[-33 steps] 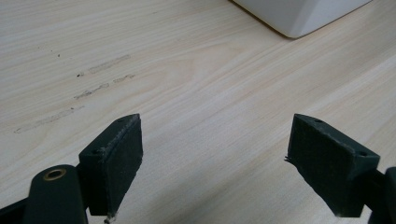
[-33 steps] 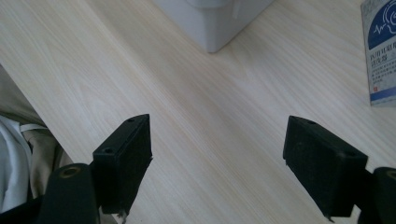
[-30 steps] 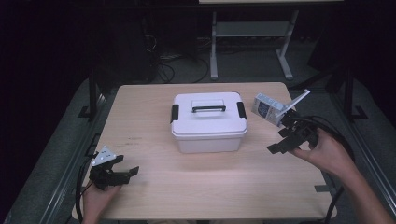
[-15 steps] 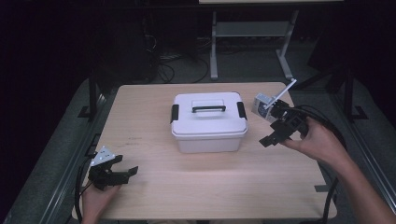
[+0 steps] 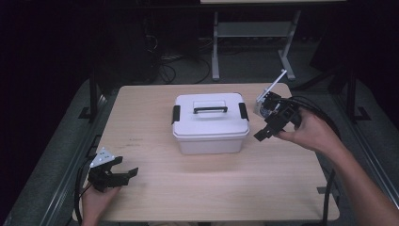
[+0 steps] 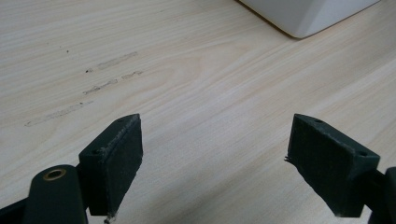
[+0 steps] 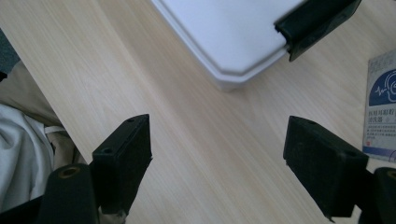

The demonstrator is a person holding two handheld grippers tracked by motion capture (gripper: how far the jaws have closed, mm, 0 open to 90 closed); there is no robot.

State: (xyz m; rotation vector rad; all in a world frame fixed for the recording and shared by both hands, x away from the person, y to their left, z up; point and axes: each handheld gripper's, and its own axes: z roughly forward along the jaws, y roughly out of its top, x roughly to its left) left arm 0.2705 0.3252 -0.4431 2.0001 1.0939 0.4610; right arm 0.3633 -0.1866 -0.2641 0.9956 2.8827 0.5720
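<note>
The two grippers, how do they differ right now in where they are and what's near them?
The left gripper sits low at the table's near left corner, far from the white box; the right gripper is raised beside the box's right end. The left gripper looks over bare wood, the right gripper over the box's black latch and a small printed packet. Both are open and hold nothing.

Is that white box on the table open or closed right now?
Closed. The white box has its lid sitting flat on top, handle lying down, and black latches sit at both ends.

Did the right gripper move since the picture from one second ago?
Yes. The right gripper went left and toward the person, closer to the right side of the white box, which kept its place on the table.
</note>
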